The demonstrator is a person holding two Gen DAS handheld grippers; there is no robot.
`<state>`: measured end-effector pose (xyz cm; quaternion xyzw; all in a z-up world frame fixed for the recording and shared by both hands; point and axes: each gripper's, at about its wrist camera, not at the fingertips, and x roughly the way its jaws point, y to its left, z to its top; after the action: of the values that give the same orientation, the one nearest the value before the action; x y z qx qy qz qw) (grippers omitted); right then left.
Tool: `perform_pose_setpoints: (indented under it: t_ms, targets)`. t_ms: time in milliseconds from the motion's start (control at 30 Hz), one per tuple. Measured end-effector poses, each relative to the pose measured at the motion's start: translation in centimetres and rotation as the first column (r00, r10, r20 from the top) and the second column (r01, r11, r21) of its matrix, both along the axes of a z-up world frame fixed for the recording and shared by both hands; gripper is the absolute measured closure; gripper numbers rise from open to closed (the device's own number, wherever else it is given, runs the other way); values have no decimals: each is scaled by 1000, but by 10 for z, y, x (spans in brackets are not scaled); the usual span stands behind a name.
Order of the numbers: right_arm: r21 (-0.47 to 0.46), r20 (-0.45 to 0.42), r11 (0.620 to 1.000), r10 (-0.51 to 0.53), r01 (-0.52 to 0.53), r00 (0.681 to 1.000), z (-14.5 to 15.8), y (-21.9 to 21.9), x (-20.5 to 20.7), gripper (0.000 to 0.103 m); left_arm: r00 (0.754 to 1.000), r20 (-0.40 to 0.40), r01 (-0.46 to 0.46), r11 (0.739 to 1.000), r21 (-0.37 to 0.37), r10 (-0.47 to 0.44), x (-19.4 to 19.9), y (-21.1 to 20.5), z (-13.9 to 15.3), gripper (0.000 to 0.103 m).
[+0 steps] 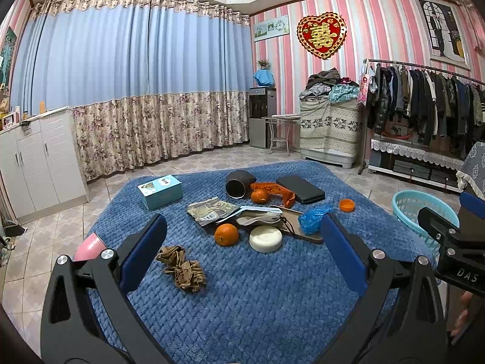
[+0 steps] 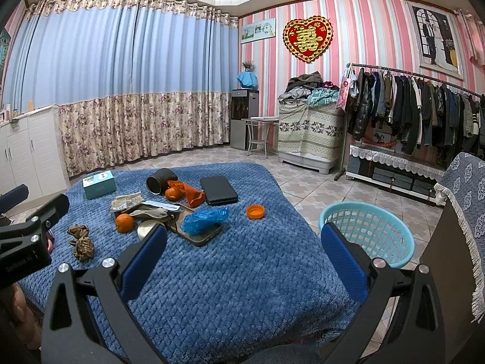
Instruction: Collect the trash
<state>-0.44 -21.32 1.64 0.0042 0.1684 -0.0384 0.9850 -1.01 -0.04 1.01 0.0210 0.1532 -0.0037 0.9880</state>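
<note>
Both grippers are open and empty above the near part of a table covered in a blue quilted cloth (image 1: pixel 257 297). My left gripper (image 1: pixel 242 230) hovers short of crumpled brown paper (image 1: pixel 182 268), an orange (image 1: pixel 226 234) and a white round lid (image 1: pixel 265 238). My right gripper (image 2: pixel 242 233) hovers over bare cloth (image 2: pixel 230 273). Trash on the table: crumpled brown paper (image 2: pixel 81 242), a blue plastic bag (image 2: pixel 205 214), an orange wrapper (image 2: pixel 190 193), a printed wrapper (image 2: pixel 125 201). A light blue basket (image 2: pixel 368 232) stands on the floor right of the table; it also shows in the left wrist view (image 1: pixel 421 212).
Also on the table: a teal box (image 1: pixel 160 191), a tipped dark cup (image 1: pixel 239 183), a black case (image 1: pixel 300 188), an orange cap (image 1: pixel 347 205), a tablet (image 2: pixel 201 236), a pink object (image 1: pixel 90 245) at the left edge. A clothes rack (image 2: pixel 424 112) and white cabinets (image 1: pixel 36 163) line the walls.
</note>
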Motion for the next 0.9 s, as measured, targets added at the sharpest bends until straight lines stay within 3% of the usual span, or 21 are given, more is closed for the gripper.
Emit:
perform_pose_setpoints:
  t_ms: [900]
  targets:
    - [5, -22, 1000, 5, -5, 1000, -3, -6, 8, 4, 1000, -7, -7, 1000, -8, 7, 9, 12, -8, 5]
